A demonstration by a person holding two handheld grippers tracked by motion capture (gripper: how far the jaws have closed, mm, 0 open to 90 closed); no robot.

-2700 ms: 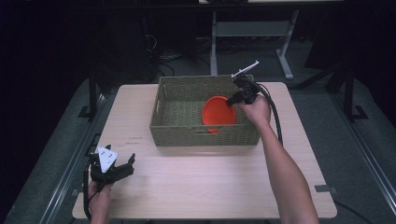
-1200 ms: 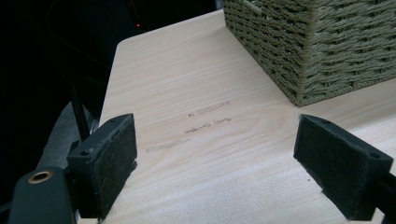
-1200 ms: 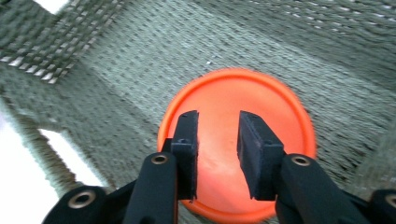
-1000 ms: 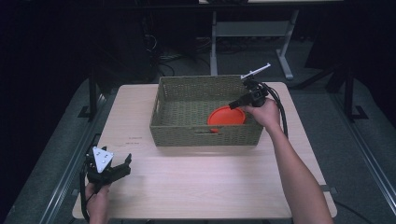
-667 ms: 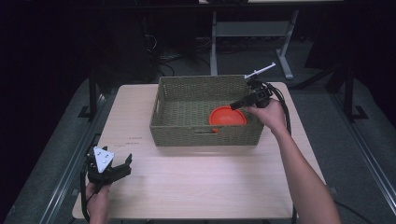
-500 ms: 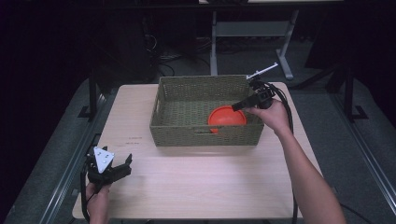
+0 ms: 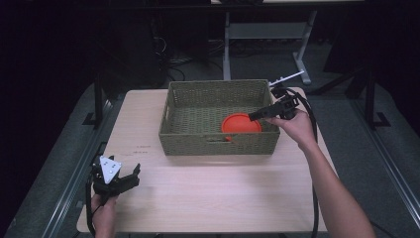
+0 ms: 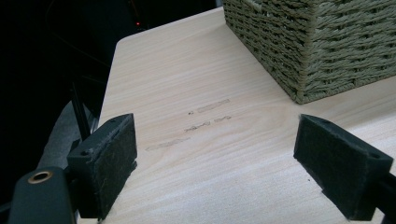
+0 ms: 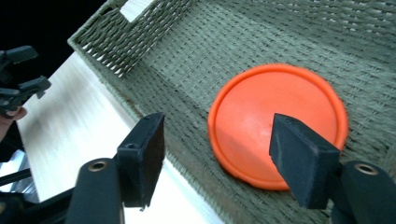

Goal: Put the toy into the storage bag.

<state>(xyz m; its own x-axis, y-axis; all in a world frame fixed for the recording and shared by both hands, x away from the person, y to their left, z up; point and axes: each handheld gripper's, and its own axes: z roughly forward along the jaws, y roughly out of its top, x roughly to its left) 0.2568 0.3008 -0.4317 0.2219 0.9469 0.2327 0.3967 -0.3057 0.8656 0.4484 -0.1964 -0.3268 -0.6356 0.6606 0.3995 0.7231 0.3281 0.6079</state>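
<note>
The right gripper has its fingers spread wide and empty, hovering over the orange disc, which lies flat on the floor of the woven basket near its front right corner. The left gripper, fingers likewise wide apart and empty, rests low over the wooden surface, near faint smudged pencil marks too blurred to read.
</note>
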